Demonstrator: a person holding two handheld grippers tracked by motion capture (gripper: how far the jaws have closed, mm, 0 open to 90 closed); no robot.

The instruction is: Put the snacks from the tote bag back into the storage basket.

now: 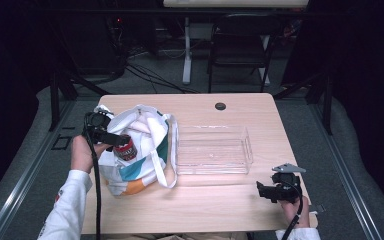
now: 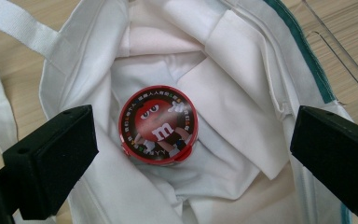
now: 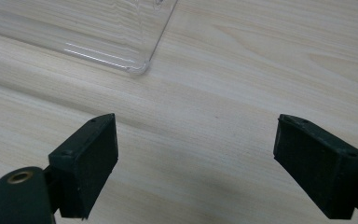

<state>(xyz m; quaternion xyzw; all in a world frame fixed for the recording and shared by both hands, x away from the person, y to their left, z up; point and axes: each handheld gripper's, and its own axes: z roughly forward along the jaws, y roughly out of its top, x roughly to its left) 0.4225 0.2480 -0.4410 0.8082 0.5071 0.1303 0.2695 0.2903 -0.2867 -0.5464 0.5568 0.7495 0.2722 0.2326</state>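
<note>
While the right hand-held gripper (image 1: 263, 190) rests low at the near right corner of the table (image 1: 220, 210), its jaws spread wide over bare wood and holding nothing, the work sits at the left. Farther in, the left hand-held gripper (image 1: 122, 141) reaches into the mouth of the white tote bag (image 1: 145, 165), jaws spread well apart on either side of a round red candy tin (image 2: 158, 124) and not touching it. That tin lies lid-up in the loose folds of the bag's lining. Beyond, just beside the bag, stands a clear plastic tray (image 1: 214, 150), apparently empty. My judgement is that a grab is coming. Closing too high could pinch cloth along with the tin, or the smooth rim could slip sideways into the folds. Lifting might also drag the limp bag toward the tray.
</note>
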